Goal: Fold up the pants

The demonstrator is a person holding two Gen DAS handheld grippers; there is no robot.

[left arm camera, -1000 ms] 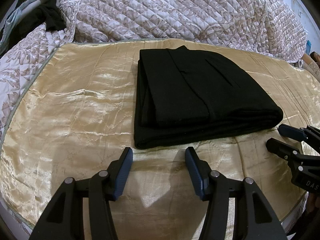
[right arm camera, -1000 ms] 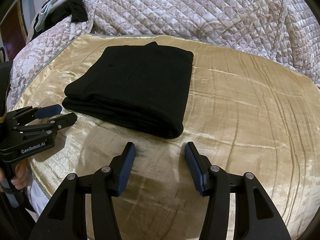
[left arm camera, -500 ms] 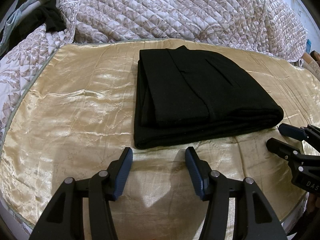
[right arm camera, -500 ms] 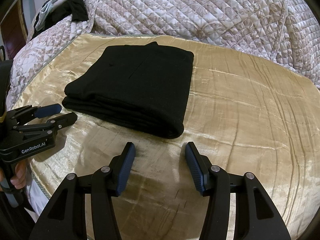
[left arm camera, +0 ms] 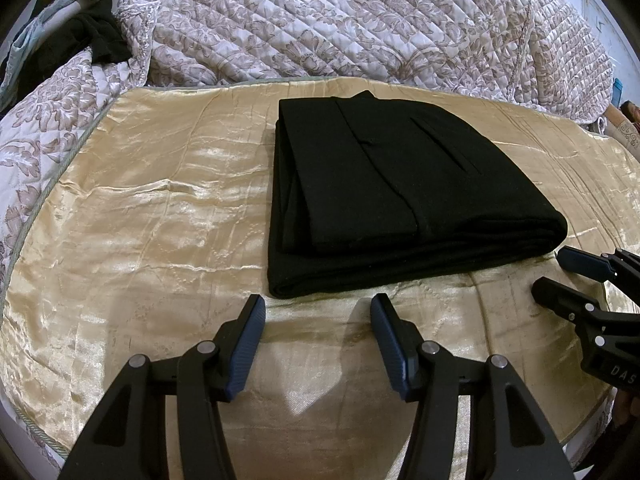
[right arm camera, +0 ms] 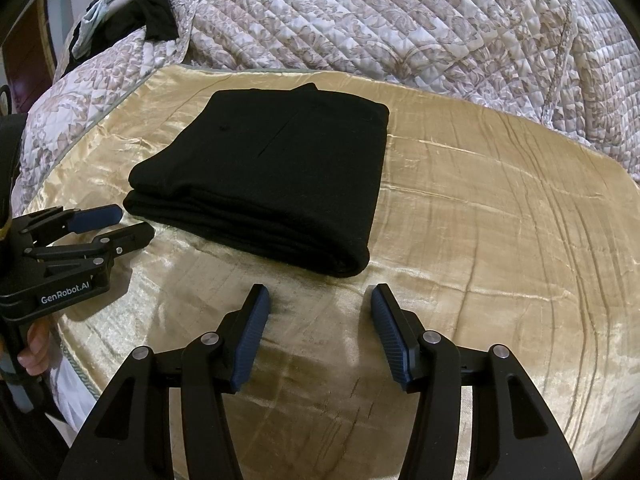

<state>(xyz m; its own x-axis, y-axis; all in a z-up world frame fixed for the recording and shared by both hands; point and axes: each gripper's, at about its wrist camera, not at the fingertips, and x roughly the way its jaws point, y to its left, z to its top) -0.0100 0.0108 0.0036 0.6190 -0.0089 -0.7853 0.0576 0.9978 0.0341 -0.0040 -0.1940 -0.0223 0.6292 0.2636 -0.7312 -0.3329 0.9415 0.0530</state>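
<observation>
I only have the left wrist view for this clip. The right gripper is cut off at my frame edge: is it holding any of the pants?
Observer: No. In the right wrist view the right gripper is open, with only the gold cloth between its fingers, just short of the folded pants.
Reviewer: How does the stack's right-hand side look?
Observer: It shows a smooth, straight edge with no loose fabric sticking out.
Reviewer: And my own gripper, seen from outside?
Observer: The left gripper is open with nothing between its fingers, its tips next to the stack's near left corner.
</observation>
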